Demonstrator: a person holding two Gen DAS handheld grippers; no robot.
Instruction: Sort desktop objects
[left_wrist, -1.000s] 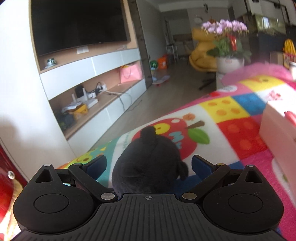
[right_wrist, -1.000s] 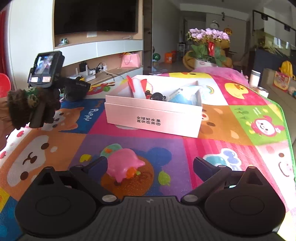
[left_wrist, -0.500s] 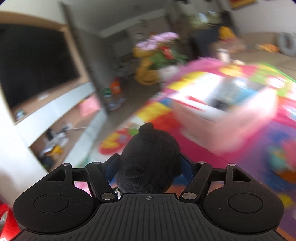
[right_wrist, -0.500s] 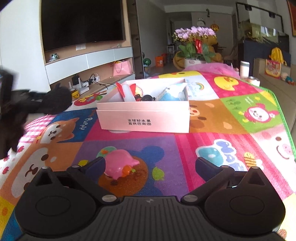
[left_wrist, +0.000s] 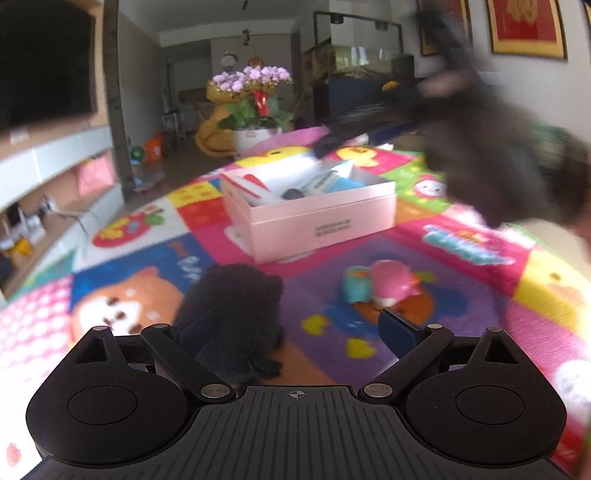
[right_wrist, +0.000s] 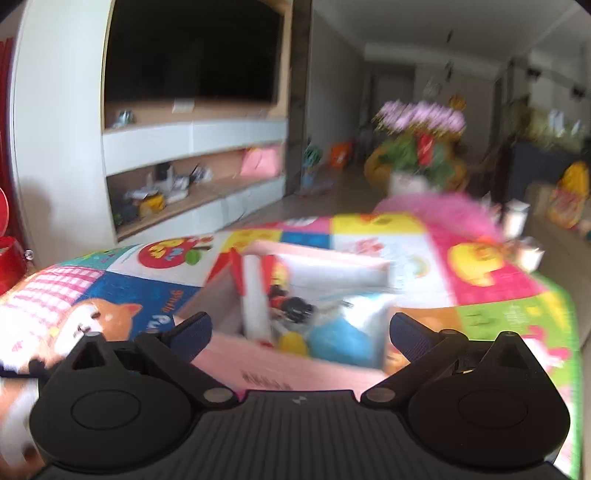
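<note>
- Left gripper (left_wrist: 291, 328) seen with jaws opening, spread wide over the colourful patchwork cartoon play mat (left_wrist: 461, 295).
- Black fuzzy plush toy (left_wrist: 231, 317) lay between the jaws, hard against the left blue pad (left_wrist: 186, 334), well clear of the right one; no pinch visible.
- Small pink plastic toy with an orange beak (left_wrist: 391, 284) sat on the mat just ahead of the right fingertip, beside a teal piece, nearer than the pale pink open cardboard box (left_wrist: 317, 218).
- Right gripper (right_wrist: 300, 332) hovered with jaws closing but wide apart, nothing between the pads.
- Box (right_wrist: 295, 365) lay directly under and ahead of those fingers, holding a red-and-white item, a blue object and a yellow bit; details blurred.
- Blurred dark shape at upper right of the left view; could not tell what.
</note>
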